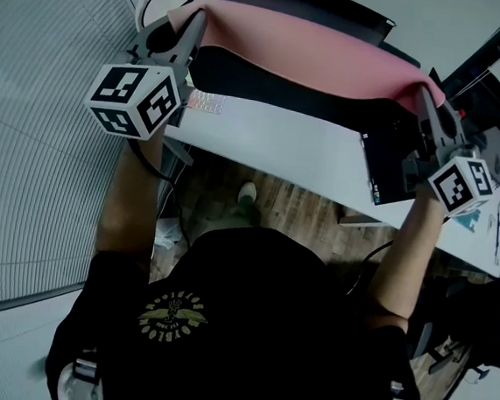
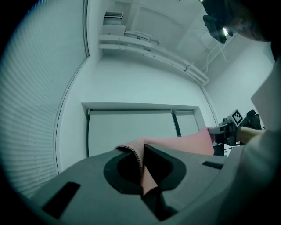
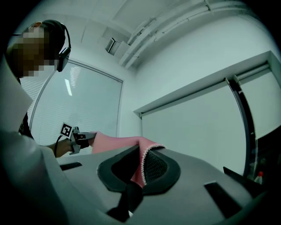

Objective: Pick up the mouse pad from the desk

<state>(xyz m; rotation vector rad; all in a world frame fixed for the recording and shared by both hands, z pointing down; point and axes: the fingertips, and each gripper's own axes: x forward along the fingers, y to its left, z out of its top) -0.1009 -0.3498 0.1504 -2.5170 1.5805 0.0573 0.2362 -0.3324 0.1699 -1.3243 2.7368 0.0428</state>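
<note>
Left claw point(image 1: 195, 24) and right claw point(image 1: 427, 96) each pinched tight on one mouse pad point(image 1: 308, 49) end, so it hangs spread above tabletop point(image 1: 282, 145).

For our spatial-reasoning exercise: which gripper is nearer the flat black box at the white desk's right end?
Right. The right gripper, shut on a corner of the pink fabric mouse pad, hangs above the box; the left gripper grips the far corner.
</note>
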